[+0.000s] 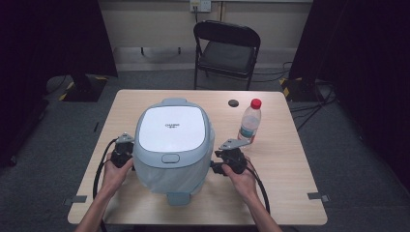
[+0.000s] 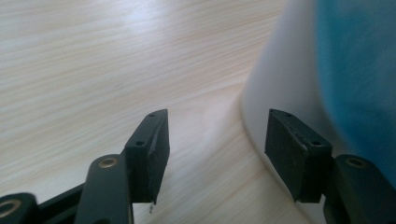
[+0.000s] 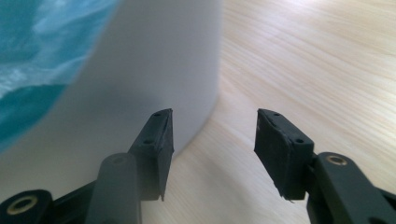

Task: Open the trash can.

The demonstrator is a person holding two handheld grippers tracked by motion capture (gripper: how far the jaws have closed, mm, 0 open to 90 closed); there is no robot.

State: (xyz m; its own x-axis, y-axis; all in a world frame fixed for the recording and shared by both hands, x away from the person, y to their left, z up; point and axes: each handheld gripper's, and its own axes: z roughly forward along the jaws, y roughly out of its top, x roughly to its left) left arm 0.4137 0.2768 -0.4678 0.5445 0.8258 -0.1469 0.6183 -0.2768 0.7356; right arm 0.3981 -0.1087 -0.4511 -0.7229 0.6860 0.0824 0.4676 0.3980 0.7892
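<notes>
A large rice cooker (image 1: 173, 145) with a white lid and a pale blue-grey body stands in the middle of the wooden table (image 1: 285, 164). My left gripper (image 1: 124, 146) is held low at the cooker's left side. In the left gripper view its jaws (image 2: 217, 140) stand open over bare wood, and the cooker's white wall (image 2: 280, 79) is just right of the right fingertip (image 2: 294, 149). My right gripper (image 1: 231, 153) sits at the cooker's right side. Its jaws (image 3: 214, 140) are open with nothing between them, and the cooker's wall (image 3: 154, 60) is close behind the left one.
A clear water bottle (image 1: 250, 123) with a red cap stands upright just beyond the right gripper. A small black round disc (image 1: 234, 103) lies near the table's far edge. A black folding chair (image 1: 226, 48) stands beyond the table. Cables trail back from both grippers.
</notes>
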